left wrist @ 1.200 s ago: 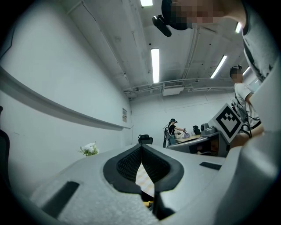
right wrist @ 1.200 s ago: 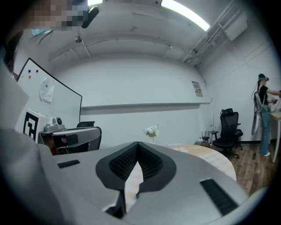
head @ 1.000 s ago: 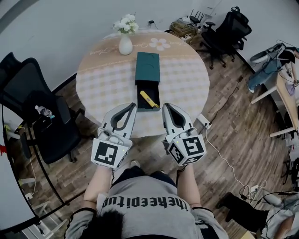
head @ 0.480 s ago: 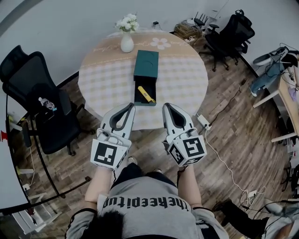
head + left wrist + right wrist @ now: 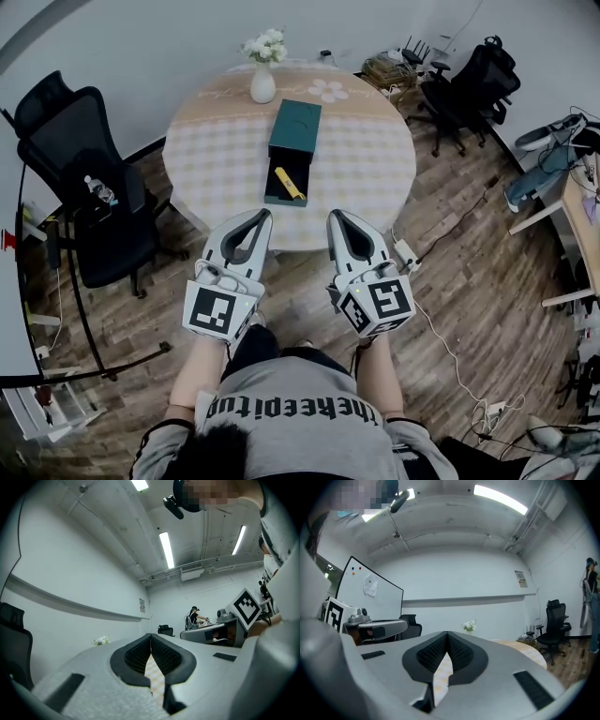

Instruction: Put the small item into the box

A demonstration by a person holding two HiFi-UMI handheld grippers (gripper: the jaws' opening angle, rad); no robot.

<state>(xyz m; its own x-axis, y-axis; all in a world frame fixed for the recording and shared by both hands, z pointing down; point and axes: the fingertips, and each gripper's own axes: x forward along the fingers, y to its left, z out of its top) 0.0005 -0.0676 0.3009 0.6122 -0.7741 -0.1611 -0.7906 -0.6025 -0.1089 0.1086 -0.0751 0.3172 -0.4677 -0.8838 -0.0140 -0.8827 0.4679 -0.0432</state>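
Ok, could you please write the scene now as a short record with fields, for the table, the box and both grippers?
Table: round table with checked cloth
Box: dark green rectangular box, drawer pulled out toward the person
Small item: yellow oblong item, lying in the drawer
Vase: white vase with white flowers, at the far edge
Left hand-held gripper: shut, empty
Right hand-held gripper: shut, empty

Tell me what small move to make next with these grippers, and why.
Probably bring the right gripper forward to the front of the open drawer and push it shut. The yellow item already lies in that drawer of the green box. The left gripper and the right are both shut, empty, short of the table.
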